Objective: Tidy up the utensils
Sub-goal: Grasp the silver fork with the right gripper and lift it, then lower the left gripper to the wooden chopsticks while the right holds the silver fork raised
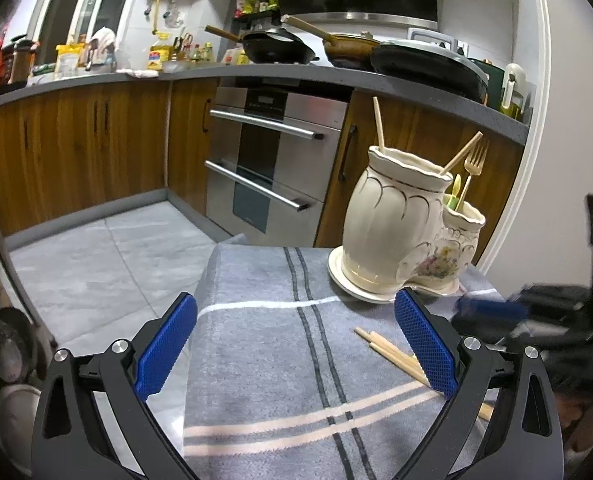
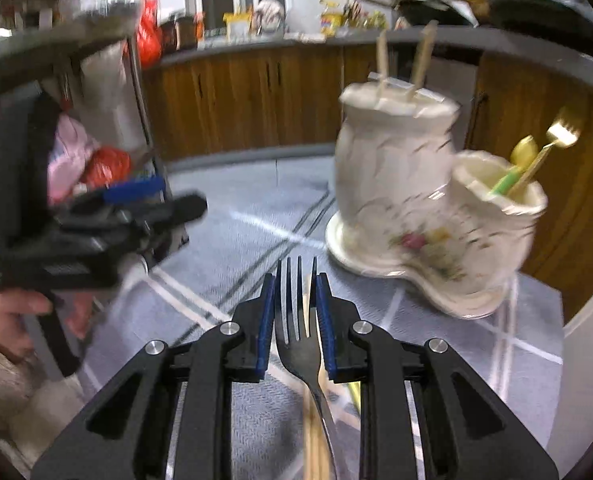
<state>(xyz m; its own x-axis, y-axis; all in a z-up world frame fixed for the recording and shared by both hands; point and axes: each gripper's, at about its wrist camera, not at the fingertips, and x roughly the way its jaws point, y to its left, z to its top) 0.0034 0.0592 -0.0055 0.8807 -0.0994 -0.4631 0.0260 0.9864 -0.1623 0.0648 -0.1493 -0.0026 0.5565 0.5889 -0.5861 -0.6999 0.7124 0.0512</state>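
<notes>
Right wrist view puts your right tongs [image 2: 295, 312] pinching a dark fork [image 2: 299, 344], tines pointing forward, its head caught between the 2 blue pads. The picture is blurred, but the fork sits lifted over the grey striped cloth [image 2: 256, 236] that covers the counter. Pale chopsticks [image 2: 314, 436] lie on the cloth under the fork's handle.

Ahead and to the right of the fork stands the cream ceramic holder [image 2: 388, 176], a double vase on its own saucer-like base. Its tall compartment holds 2 chopsticks standing upright. The short compartment [image 2: 496, 208] beside it holds a gold fork [image 2: 562, 134], tines up, and a yellow-green utensil whose kind you cannot tell from here.

Your left tongs [image 1: 294, 344] are spread wide with nothing between the pads, hovering over the cloth. From that side you see the holder at the cloth's far right, with several loose chopsticks lying on the cloth near it, partly hidden behind the right-hand pad.
</notes>
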